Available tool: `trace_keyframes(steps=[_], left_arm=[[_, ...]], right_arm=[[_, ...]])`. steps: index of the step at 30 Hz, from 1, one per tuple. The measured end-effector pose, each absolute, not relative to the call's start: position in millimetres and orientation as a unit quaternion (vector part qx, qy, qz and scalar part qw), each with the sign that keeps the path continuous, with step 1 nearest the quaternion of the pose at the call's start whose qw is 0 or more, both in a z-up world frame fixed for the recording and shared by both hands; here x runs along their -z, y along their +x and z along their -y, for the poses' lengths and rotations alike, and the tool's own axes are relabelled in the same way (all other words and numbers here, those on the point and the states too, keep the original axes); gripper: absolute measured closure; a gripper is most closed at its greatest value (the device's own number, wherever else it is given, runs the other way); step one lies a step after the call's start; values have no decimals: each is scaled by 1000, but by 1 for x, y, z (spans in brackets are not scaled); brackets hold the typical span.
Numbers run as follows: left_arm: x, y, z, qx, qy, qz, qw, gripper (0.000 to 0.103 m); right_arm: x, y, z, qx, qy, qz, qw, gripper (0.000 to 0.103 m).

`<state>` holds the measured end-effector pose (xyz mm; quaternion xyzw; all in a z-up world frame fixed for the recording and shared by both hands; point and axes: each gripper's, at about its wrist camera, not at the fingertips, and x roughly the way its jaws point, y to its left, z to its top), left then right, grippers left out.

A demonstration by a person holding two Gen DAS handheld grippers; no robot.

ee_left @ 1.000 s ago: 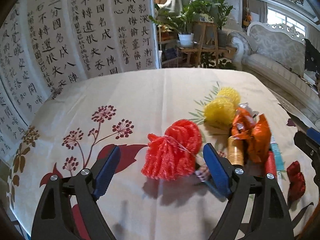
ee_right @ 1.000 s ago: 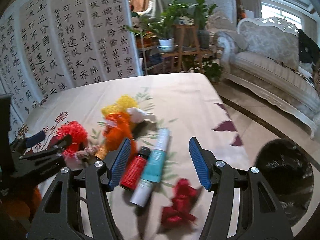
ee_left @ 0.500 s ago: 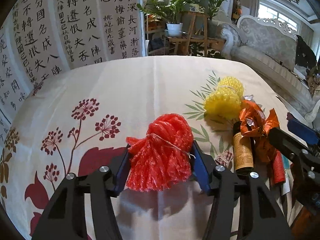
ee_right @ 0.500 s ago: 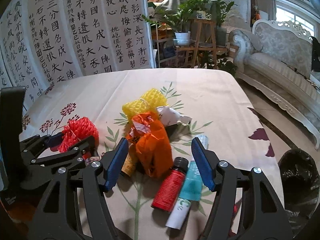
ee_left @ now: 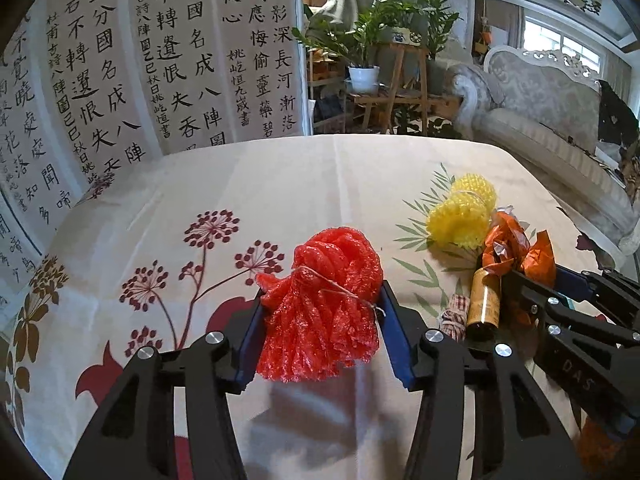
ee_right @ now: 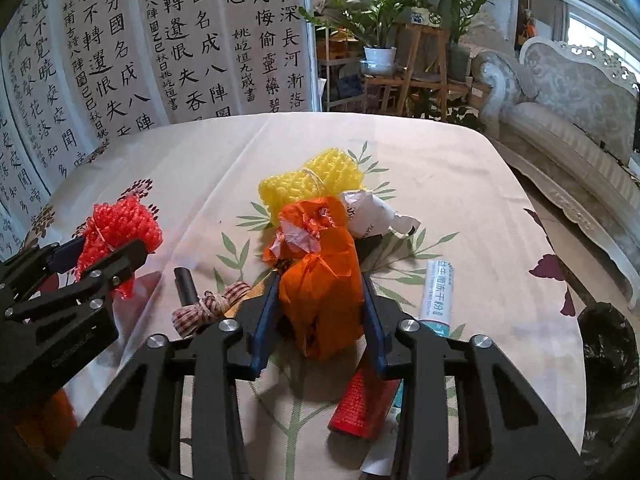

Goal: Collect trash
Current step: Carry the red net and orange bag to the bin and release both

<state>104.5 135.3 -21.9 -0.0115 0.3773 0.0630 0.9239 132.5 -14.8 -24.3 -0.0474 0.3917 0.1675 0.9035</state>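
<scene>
Place: home living room | Shown by: carved pale sofa [ee_left: 560,120] by window [ee_left: 568,46] | potted plants [ee_right: 380,40] on wooden stand [ee_right: 416,68] | calligraphy screen [ee_left: 160,60] | floral tablecloth [ee_left: 240,184] on table

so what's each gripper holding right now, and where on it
Left gripper: the red foam net, clamped across its lower, bunched end. Right gripper: the orange bag, its jaws having just closed on its sides.
</scene>
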Motion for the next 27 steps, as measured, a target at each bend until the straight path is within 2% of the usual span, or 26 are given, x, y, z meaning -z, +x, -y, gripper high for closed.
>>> trace_keyframes(steps=[15,27], left_arm=[[5,72,-123,-63,-22,-356,932,51],[-1,39,-85,-34,-20,-344,938,51]], right_arm=[[-2,92,44,-152,-33,-356,922,68],[-8,47,98,-111,-15,-344,932,68]])
